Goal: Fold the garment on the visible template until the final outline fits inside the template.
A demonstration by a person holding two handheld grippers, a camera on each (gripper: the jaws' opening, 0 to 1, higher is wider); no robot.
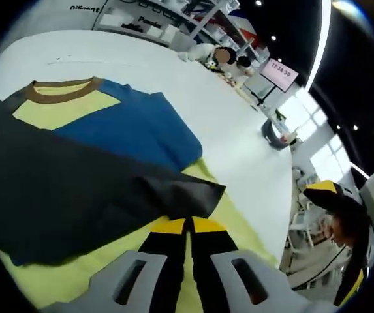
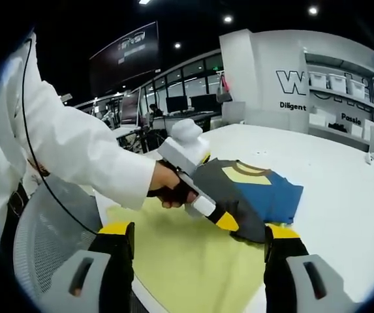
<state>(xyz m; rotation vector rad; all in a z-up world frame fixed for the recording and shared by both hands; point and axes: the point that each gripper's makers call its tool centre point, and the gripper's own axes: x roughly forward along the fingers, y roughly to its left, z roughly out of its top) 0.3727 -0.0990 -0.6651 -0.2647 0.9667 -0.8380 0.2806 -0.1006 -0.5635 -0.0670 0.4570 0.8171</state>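
**Yellow sheet near, shirt far: fold to be drawn back toward the tongs**

Seen along the left gripper (image 1: 188, 225): jaws pressed narrow, closed, by the look of it, on the near edge of a dark flap of the garment (image 1: 108, 163). Long axis running away from those jaws, brown collar (image 1: 62, 89) at the far end, blue panel to the right, dark cloth folded slantwise across the near half. Template (image 1: 239, 215) showing as pale yellow under and beside the jaws; how far it reaches under the shirt, impossible to tell.

Seen from the right gripper (image 2: 198, 254): jaws spread wide, holding nothing, poised above bare template (image 2: 173, 254). Garment (image 2: 252, 189) ahead and a little right, well apart from these jaws, collar again farthest. Left gripper (image 2: 229, 223) entering from the left, gripped by a hand (image 2: 167, 189), tip touching the shirt's near dark edge, hence clearly the nearer tool.

Judged from this: blue side apparently spilling past the sheet onto the white table (image 2: 343, 195), so fold direction likely toward the near, uncovered yellow. Plenty of open sheet there. Table's near edge close below the right jaws; worth keeping cloth from sliding off it.
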